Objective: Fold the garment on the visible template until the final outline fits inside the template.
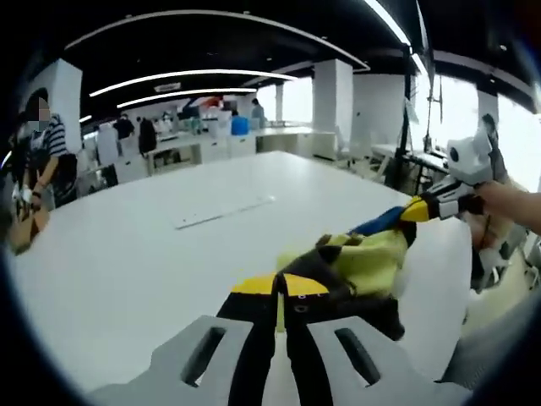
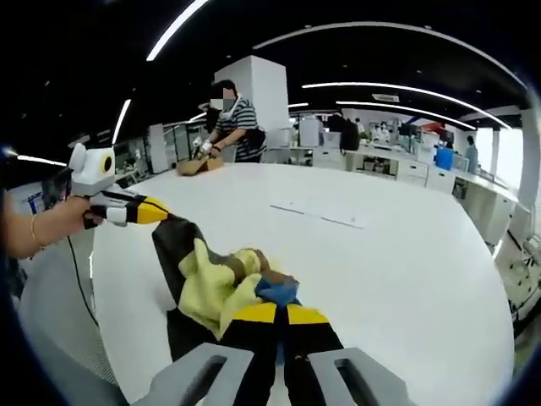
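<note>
Left gripper view: the left gripper (image 1: 280, 292) has its jaws pressed together on a bunch of the garment (image 1: 372, 262), a crumpled piece of yellow, black and blue cloth. From these jaws the cloth runs up and to the right, stretched in the air above the white table (image 1: 152, 254), to the right gripper (image 1: 423, 208), which is pinched on its far end. The long axis thus lies between the two grippers, each holding one end. A pale rectangular outline (image 1: 224, 211) on the table, probably the template, sits well apart, ahead and left.

Right gripper view: the right gripper has its jaws closed on a blue and yellow fold. The garment stretches away up and left to the left gripper, clamped on a black edge. It hangs bunched and unfolded, off the outline, so spreading it there seems next.
</note>
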{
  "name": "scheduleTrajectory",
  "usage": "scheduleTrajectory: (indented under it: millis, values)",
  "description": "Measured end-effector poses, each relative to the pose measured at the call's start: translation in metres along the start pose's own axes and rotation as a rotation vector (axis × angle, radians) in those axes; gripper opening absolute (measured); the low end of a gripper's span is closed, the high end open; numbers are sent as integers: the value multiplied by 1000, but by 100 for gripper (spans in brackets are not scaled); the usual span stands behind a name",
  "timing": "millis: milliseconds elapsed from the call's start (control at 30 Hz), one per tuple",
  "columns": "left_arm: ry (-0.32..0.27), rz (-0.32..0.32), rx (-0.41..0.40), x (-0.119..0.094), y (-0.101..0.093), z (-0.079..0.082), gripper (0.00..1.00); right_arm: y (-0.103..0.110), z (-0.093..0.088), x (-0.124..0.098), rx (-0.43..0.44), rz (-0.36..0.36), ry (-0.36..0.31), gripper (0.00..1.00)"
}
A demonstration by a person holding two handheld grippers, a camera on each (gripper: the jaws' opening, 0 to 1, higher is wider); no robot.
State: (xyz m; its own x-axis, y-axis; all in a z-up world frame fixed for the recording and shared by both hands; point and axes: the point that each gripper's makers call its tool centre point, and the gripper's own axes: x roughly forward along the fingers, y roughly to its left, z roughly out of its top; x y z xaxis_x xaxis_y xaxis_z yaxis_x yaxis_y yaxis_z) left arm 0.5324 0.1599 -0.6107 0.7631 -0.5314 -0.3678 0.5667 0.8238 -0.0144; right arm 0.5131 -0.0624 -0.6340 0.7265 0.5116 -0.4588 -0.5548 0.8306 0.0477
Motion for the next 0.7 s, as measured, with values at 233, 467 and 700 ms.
scheduleTrajectory:
  millis: [233, 467, 700]
  values:
    - [-68, 49, 6, -10, 20, 26, 0, -14, 21, -4, 12, -19, -49, 0]
    - [-143, 103, -28, -12, 45, 49, 0, -32, 46, 0, 33, -48, -101, 0]
    - [-183, 152, -59, 1, 71, 58, 0, -56, 63, 14, 81, -103, -134, 0]
